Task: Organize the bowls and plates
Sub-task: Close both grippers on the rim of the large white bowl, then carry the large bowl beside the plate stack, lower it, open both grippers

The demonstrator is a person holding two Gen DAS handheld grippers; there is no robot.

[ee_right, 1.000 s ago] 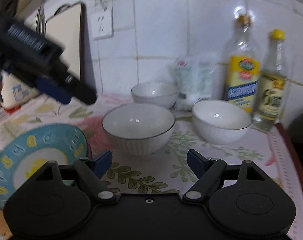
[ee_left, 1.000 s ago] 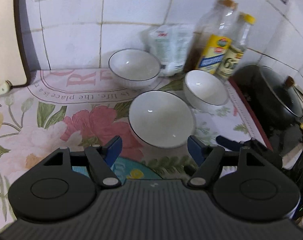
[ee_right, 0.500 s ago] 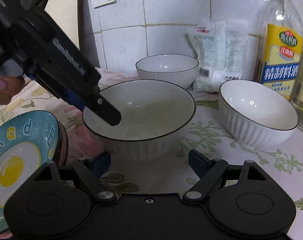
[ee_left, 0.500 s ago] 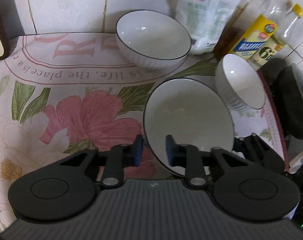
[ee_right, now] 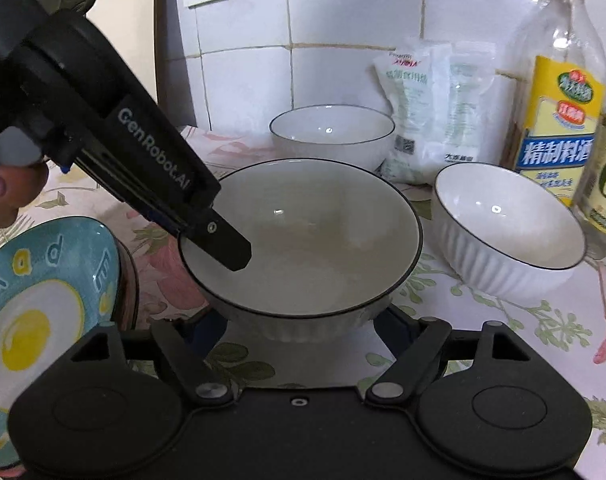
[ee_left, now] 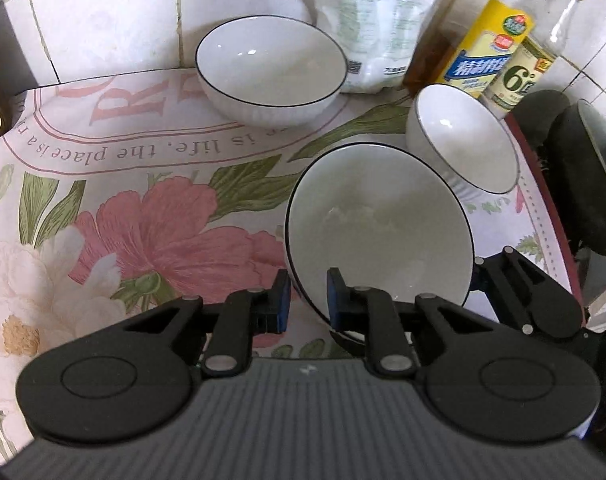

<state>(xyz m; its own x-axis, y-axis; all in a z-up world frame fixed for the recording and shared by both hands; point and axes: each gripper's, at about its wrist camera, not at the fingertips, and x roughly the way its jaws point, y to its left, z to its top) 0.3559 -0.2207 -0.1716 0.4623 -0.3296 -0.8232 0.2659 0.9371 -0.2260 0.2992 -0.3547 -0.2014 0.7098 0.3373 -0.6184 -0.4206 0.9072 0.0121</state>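
- Soft, fairly dim indoor light falls from above and reads evenly on the white wall tiles (ee_right: 335, 12).
- Small bright glints sit inside the far bowl (ee_left: 271, 68) and the right bowl (ee_right: 507, 220).
- The near bowl (ee_right: 303, 240) looks greyer, shaded inside.
- Fisheye bending curves tile lines and bottles (ee_right: 559, 80) near the edges; corners darken.
- Focus is sharp, without motion blur.

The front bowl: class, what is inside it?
Inside the front bowl only one finger of the left claw, which grips its rim; otherwise bare white glaze. The patch beneath that finger is hidden.
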